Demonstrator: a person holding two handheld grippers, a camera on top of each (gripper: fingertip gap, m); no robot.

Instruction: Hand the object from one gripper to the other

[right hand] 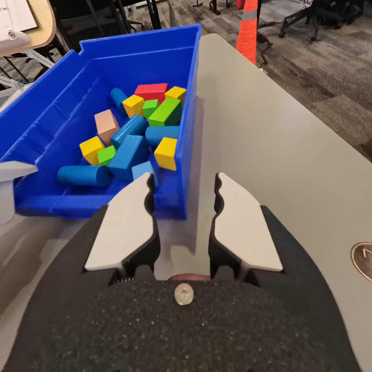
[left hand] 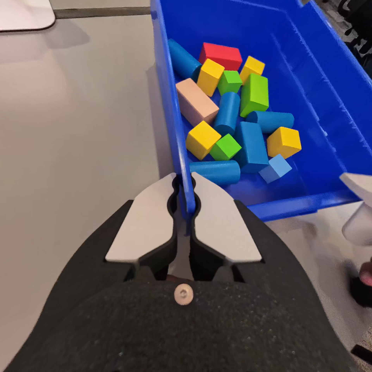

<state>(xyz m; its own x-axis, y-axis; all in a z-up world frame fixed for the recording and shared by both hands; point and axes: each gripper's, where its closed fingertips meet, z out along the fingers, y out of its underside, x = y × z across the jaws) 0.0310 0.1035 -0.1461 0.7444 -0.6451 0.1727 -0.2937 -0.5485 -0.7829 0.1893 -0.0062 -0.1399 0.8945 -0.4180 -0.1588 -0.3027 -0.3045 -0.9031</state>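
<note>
A blue plastic bin (left hand: 302, 80) holds several coloured wooden blocks (left hand: 237, 112). My left gripper (left hand: 184, 177) is shut on the bin's left wall near its front corner. In the right wrist view the bin (right hand: 141, 46) and its blocks (right hand: 136, 130) lie ahead and to the left. My right gripper (right hand: 184, 176) is open, and the bin's right wall near the front corner shows between its fingers without touching them. A finger of the right gripper (left hand: 358, 185) shows at the bin's right corner in the left wrist view. A finger of the left gripper (right hand: 16, 169) shows at the left.
The bin is over a grey table (right hand: 271, 161), whose right edge runs diagonally. A white base (left hand: 24, 16) sits at the table's far left. A round dark disc (right hand: 362, 259) lies on the table at right. An orange cone (right hand: 247, 30) and office chairs (right hand: 322, 16) stand on the floor beyond.
</note>
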